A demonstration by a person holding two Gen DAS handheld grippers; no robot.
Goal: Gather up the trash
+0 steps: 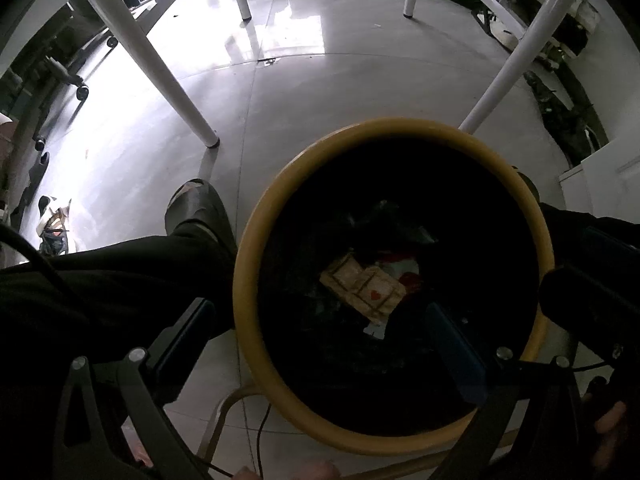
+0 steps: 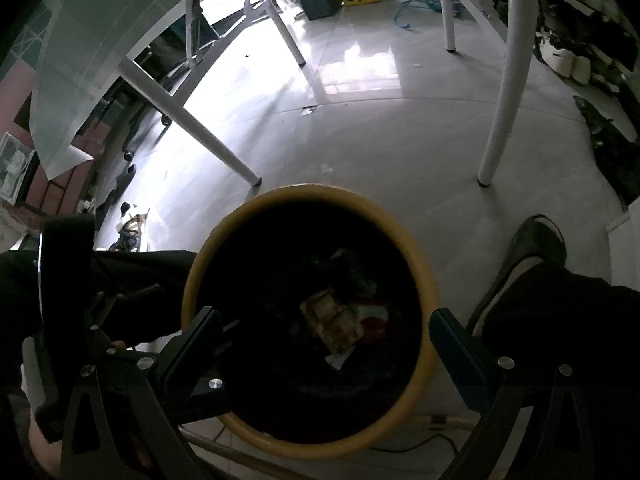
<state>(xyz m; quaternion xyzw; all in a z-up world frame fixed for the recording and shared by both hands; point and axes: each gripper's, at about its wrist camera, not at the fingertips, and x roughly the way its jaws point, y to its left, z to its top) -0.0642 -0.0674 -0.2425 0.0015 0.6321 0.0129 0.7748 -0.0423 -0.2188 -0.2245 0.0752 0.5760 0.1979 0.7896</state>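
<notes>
Right, the yellow-rimmed bin (image 1: 394, 128) sits on the floor between the person's feet, wrappers (image 1: 366, 292) lying at its dark bottom; my left gripper (image 1: 316, 328) and right gripper (image 2: 326, 334) both hang over it, jaws apart, empty.

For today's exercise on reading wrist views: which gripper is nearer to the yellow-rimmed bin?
Left, by a little. The left gripper has one finger over the yellow-rimmed bin. The right gripper hangs farther above it, fingers at either side. Both are open and empty.
</notes>
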